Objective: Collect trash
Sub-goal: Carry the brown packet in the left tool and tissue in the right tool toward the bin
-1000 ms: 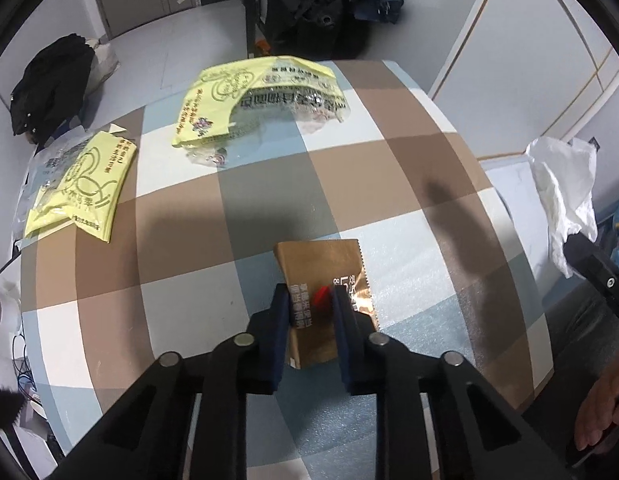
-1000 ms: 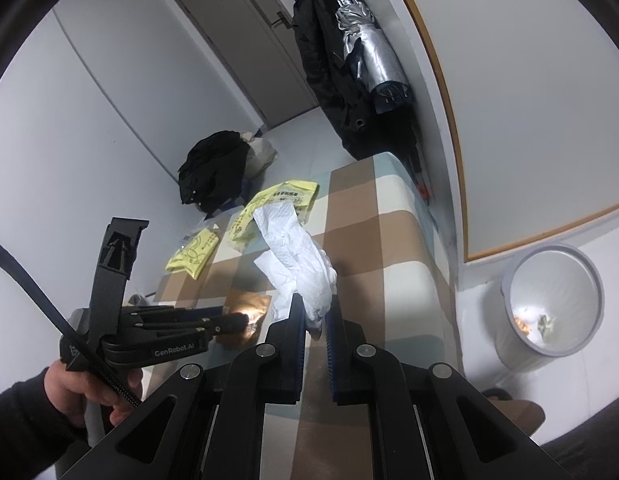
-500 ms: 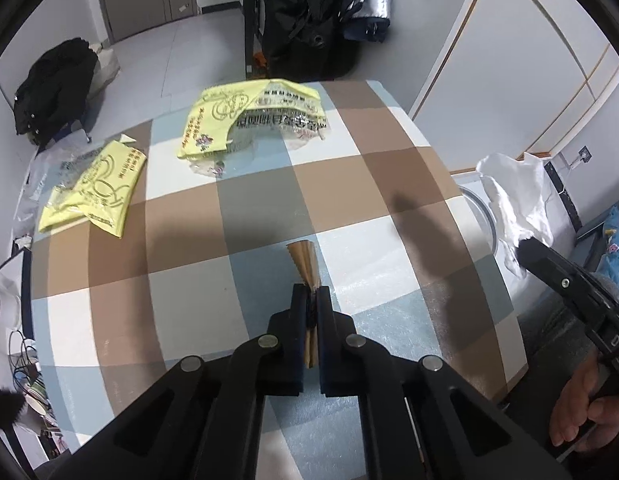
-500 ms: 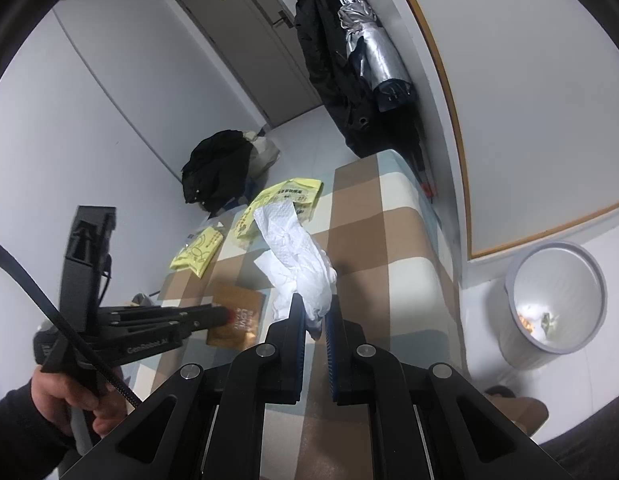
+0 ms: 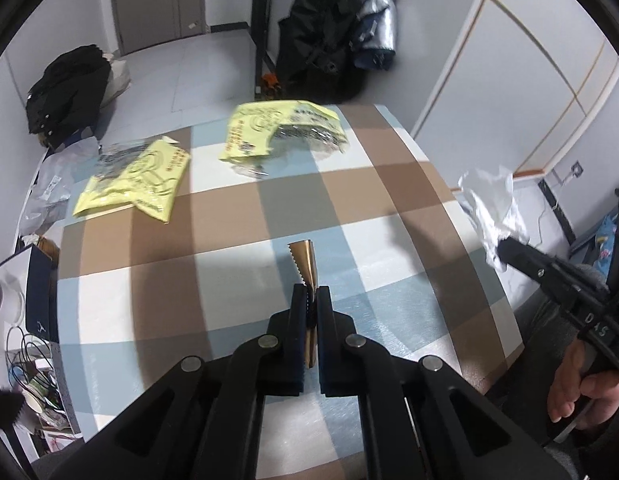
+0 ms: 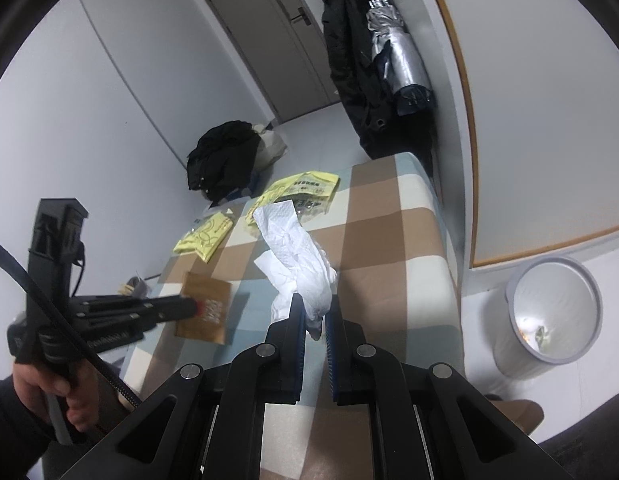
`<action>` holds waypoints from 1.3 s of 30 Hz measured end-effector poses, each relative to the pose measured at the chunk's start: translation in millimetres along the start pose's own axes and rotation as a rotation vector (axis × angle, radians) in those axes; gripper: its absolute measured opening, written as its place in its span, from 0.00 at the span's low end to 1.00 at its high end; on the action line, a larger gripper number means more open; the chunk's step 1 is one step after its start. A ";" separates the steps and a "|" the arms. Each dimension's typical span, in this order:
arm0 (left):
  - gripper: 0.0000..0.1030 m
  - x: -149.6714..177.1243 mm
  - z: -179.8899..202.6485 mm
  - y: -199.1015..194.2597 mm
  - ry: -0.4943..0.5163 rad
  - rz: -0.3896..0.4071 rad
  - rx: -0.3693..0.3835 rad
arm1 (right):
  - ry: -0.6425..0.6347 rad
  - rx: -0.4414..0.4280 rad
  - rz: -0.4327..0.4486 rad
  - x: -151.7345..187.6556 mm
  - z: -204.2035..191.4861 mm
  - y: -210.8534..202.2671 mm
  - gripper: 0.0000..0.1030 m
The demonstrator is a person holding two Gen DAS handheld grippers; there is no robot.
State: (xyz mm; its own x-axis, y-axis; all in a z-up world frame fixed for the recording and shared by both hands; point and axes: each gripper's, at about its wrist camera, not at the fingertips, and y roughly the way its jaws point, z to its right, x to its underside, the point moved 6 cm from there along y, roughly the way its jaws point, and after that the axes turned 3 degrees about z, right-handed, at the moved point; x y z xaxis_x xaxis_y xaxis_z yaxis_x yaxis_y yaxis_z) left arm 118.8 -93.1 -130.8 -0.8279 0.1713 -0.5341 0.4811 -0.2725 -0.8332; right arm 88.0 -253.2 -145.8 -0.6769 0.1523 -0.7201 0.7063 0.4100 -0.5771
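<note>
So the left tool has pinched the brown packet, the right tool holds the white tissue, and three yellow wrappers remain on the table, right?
Not quite: only two yellow wrappers remain on the table, as the left wrist view shows. The rest is right.

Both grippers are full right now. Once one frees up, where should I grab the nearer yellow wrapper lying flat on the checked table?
The yellow wrapper lies flat on the table, so there is nothing to pinch from straight above. Probably come in low from the near side and take its near corner, which juts toward you, one finger sliding under the edge. The other yellow wrapper looks crumpled and easier.
</note>
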 end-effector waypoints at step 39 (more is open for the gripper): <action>0.01 -69.1 39.0 -62.7 -0.001 0.265 0.096 | -0.089 0.019 0.136 -75.4 -18.2 -66.0 0.08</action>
State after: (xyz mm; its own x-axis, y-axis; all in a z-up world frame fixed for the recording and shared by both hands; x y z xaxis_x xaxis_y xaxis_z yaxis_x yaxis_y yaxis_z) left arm 134.6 -124.8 -36.1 -0.6774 0.0815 -0.7311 0.6510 -0.3962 -0.6474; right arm 88.6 -275.3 -46.4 -0.5540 0.1251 -0.8230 0.7947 0.3740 -0.4781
